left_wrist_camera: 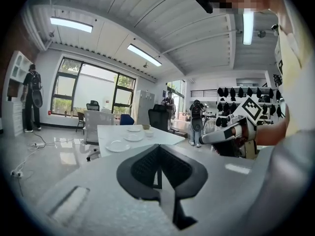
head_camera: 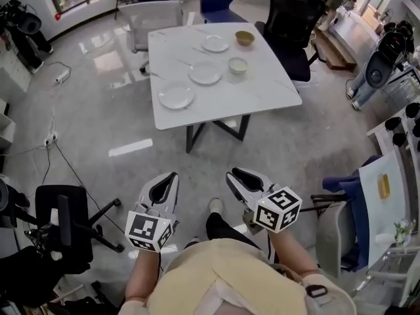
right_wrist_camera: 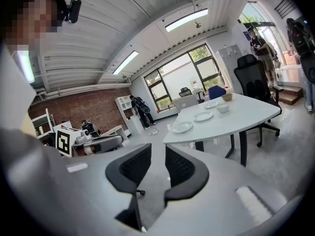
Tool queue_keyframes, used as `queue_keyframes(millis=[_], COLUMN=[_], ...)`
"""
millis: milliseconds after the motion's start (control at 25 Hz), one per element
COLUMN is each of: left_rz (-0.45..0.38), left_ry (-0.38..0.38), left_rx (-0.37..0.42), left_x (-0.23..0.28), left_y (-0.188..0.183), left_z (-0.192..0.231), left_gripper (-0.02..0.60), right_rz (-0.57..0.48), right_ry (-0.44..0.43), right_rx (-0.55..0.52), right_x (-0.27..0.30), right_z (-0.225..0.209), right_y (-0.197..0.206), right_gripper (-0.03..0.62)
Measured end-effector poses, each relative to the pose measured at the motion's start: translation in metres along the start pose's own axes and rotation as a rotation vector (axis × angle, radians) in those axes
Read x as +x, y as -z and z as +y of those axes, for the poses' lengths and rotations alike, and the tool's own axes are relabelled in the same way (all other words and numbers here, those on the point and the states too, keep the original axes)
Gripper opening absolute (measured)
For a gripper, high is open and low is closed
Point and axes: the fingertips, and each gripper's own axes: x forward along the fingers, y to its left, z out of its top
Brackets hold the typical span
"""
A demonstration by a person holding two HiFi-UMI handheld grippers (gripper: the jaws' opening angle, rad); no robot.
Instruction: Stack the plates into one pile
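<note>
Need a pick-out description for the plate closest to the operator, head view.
Start at the white table in the middle of the room. Its three white plates run diagonally; this plate ends the line by the near left edge, farthest from the tan bowl.

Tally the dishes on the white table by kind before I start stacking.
Plates: 3
Bowls: 2
Total: 5
</note>
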Motion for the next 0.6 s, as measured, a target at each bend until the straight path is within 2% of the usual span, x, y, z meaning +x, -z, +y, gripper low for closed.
queue_keyframes(millis=[400, 600], left_rz=[0.001, 0.028], left_ry=[-0.098, -0.141], left_rx=[-0.047, -0.025], left_x=[0.069, 0.102], left_y=[-0.016, -0.016], left_z=[0.035, 0.043], left_gripper=[-0.009, -0.009], right_rz=[0.035, 0.068], right_ry=[-0.062, -0.112], right_rx=[-0.019, 0.037], right_x=[0.049, 0.068], right_z=[-0.061, -0.085], right_y=[-0.043, -0.041], right_gripper=[0.129, 0.150])
